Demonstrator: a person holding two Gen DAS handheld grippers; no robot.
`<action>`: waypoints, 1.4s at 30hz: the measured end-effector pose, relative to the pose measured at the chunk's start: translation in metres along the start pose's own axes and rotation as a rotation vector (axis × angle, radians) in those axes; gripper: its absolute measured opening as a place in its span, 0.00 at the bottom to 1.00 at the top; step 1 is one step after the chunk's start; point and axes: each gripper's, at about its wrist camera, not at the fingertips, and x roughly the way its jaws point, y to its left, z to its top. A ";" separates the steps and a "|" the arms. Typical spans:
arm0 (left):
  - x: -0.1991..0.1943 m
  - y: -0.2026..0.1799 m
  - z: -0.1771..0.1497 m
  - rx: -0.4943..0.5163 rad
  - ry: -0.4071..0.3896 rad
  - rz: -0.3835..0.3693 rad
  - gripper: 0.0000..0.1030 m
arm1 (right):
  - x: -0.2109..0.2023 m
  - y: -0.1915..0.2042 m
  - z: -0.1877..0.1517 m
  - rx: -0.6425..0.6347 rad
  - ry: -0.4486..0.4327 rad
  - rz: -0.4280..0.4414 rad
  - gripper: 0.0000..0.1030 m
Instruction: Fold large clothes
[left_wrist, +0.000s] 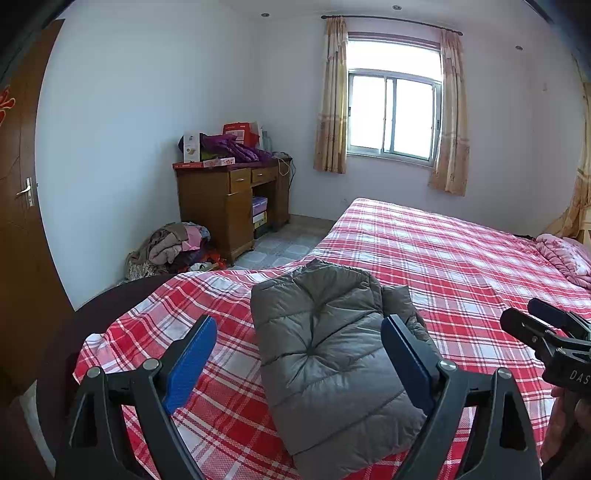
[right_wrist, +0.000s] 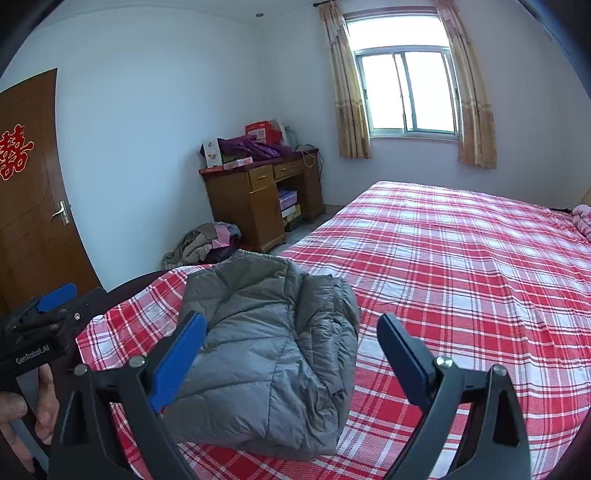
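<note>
Bedroom with a red plaid bedsheet (left_wrist: 443, 266) over the bed, a wooden desk (left_wrist: 229, 199) far ahead by the window (left_wrist: 393, 110). Left gripper (left_wrist: 299, 363) spread wide, empty, folded grey down jacket (left_wrist: 328, 362) lying just ahead between its fingers. Right gripper (right_wrist: 291, 362) likewise spread, empty, jacket ahead toward its left finger.

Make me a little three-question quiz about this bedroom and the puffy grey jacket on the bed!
1. True or false: the grey jacket lies folded on the checked bed.
2. Both the left hand-held gripper and the right hand-held gripper are: A) open, B) shut on the jacket, C) out of view.
3. Fill in: the pile of clothes sits on the floor beside the wooden ____.

Key: 1 true; 2 A; 3 desk.
</note>
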 end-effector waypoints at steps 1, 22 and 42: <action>0.000 0.000 0.000 0.000 0.001 0.000 0.88 | 0.000 0.000 -0.001 -0.001 0.000 0.002 0.93; 0.006 0.000 -0.003 0.006 0.009 0.005 0.88 | -0.002 0.001 -0.005 -0.004 0.004 0.013 0.93; 0.009 0.002 -0.002 0.010 0.024 0.007 0.88 | -0.001 0.005 -0.008 0.000 0.005 0.020 0.93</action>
